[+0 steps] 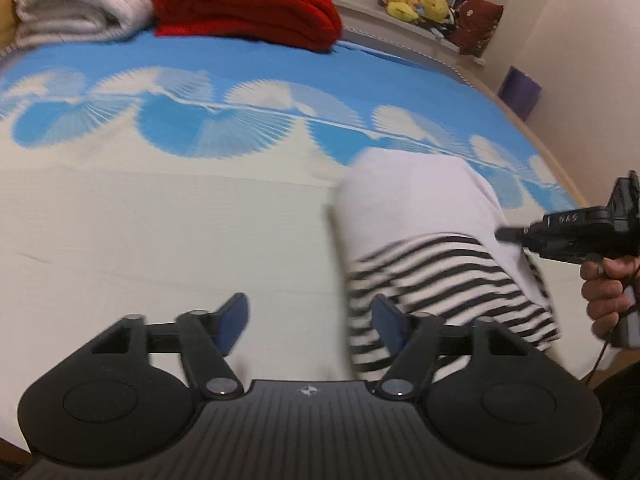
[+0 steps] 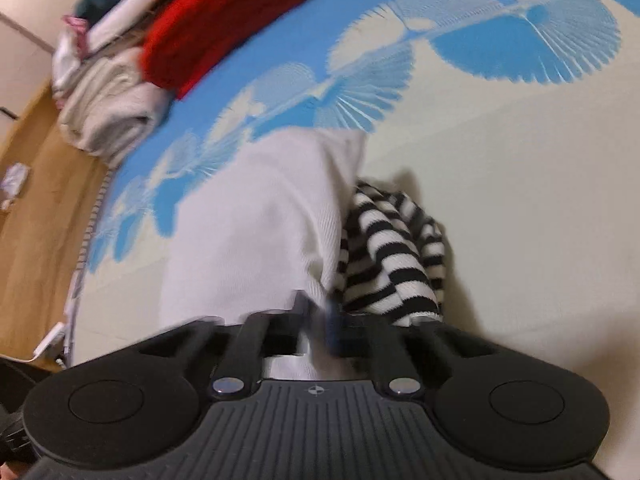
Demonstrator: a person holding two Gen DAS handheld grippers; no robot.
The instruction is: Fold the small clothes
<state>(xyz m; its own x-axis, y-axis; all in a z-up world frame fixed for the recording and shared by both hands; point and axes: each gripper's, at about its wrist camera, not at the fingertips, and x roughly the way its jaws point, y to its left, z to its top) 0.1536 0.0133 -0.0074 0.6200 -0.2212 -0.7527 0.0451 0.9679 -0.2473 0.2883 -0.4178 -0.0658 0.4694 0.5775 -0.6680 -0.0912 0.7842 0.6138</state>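
left gripper (image 1: 306,322) tilted down, jaws wide, right gripper (image 2: 316,316) pinching white garment (image 2: 256,220)

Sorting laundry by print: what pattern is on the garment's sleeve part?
Black and white horizontal stripes on the knit sleeve; the body is plain white. Clearest in the right wrist view.

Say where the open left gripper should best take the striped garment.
Probably the striped hem nearest the left gripper, coming in low from the left along the bedspread. That edge lies free and thin; the right gripper pinches the white part.
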